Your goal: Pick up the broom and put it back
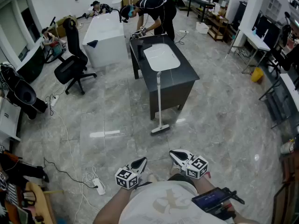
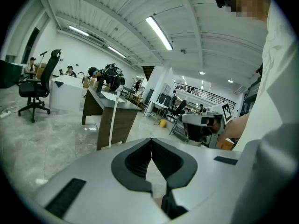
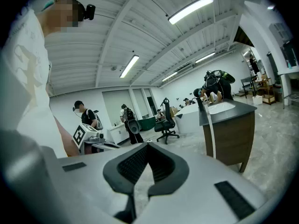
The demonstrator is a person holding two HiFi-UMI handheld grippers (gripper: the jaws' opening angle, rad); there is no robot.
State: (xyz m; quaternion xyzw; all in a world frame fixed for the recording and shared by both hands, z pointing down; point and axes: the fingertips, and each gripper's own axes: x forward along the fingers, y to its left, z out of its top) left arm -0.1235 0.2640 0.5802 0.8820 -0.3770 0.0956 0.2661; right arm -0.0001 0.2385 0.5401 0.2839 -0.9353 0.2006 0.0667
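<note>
The broom (image 1: 159,104) has a white handle and leans upright against the front of a dark desk (image 1: 186,74), with its head (image 1: 160,129) on the grey tiled floor. It also shows as a thin white pole in the left gripper view (image 2: 112,120) and in the right gripper view (image 3: 211,133). My left gripper (image 1: 142,161) and right gripper (image 1: 174,153) are held close to my body, well short of the broom. Both point toward the desk. In their own views, the left gripper's (image 2: 151,141) jaws and the right gripper's (image 3: 147,146) jaws meet at the tips with nothing between them.
A white basin-like panel (image 1: 161,57) lies on the desk, and a person (image 1: 154,8) bends over its far end. A black office chair (image 1: 72,66) and a white counter (image 1: 105,36) stand to the left. Cables and a power strip (image 1: 96,185) lie on the floor at left.
</note>
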